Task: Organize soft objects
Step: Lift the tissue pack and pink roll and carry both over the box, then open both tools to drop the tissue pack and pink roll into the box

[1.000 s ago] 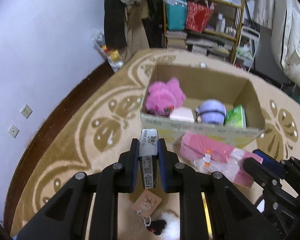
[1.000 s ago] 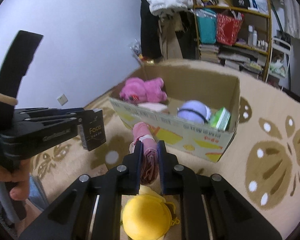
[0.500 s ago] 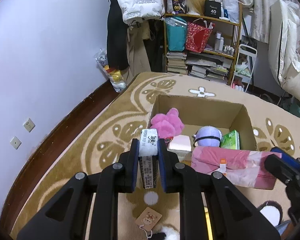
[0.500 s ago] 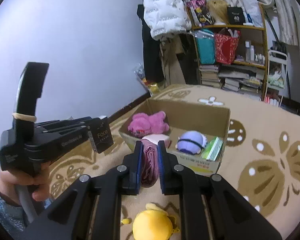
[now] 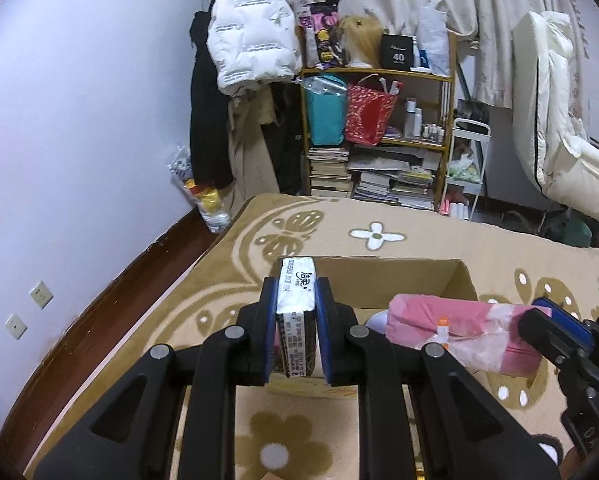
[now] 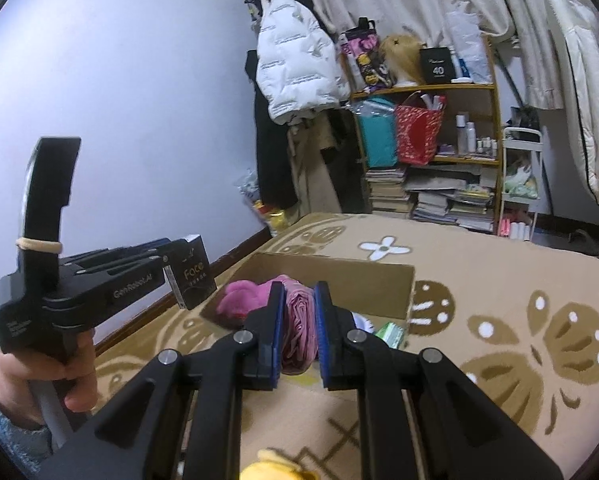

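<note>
My left gripper (image 5: 296, 300) is shut on a tissue pack (image 5: 296, 312) with black and white print, held above the near left corner of an open cardboard box (image 5: 379, 276). My right gripper (image 6: 299, 308) is shut on a pink plastic-wrapped pack (image 6: 297, 328), seen side-on as a long pink pack (image 5: 459, 324) in the left wrist view. The box (image 6: 359, 284) holds a pink plush toy (image 6: 241, 300) and a green pack (image 6: 391, 334). In the right wrist view the left gripper (image 6: 187, 272) shows at the left with the dark tissue pack (image 6: 193, 276), gripped by a hand (image 6: 39, 384).
A yellow plush (image 6: 271, 470) lies on the patterned rug (image 6: 519, 300) below the right gripper. A shelf (image 5: 379, 120) with bags and stacked books, hanging coats (image 5: 251, 44) and a white quilt (image 5: 559, 140) stand behind the box. The wall (image 5: 79, 120) runs along the left.
Both grippers have risen and tilted up with their packs still held. The box has sunk lower in both views, and more of the shelf and wall shows.
</note>
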The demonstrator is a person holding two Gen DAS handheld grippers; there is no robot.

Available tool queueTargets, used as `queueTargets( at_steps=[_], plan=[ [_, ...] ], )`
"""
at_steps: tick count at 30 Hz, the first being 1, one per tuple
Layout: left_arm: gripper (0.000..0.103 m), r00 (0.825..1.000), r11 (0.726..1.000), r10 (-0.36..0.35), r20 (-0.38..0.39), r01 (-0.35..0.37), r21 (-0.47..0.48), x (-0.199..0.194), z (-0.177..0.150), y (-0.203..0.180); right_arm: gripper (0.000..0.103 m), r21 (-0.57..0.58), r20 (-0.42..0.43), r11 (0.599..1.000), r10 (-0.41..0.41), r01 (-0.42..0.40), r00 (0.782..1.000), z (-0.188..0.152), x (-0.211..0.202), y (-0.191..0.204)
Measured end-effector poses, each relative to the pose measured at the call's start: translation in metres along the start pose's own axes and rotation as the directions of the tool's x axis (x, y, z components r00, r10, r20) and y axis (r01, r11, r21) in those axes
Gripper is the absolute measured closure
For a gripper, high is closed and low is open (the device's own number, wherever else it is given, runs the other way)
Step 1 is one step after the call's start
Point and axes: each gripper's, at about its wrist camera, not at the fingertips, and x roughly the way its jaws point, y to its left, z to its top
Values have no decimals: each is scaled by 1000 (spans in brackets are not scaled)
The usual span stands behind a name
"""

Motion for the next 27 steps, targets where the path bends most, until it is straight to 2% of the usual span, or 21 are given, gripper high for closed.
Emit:
queueTargets(
  at_steps=[8, 16, 21, 27],
  plan=[
    [86, 999, 1000, 0, -45, 1, 20, 26, -7, -16, 88, -20, 13, 997, -72, 72, 997, -7, 26, -11],
    [86, 998, 999, -45, -33, 44, -4, 48, -12, -21, 88, -58, 29, 988, -139, 141, 990, -12, 41, -16],
    [86, 996, 999, -35, -78, 36, 23, 64, -19, -29, 88, -97, 15, 980, -174, 175, 985, -15, 52, -19],
    [84, 991, 997, -5, -136, 15, 71, 75, -25, -37, 87, -107, 6, 978, -181, 181, 983, -19, 57, -22]
  ],
)
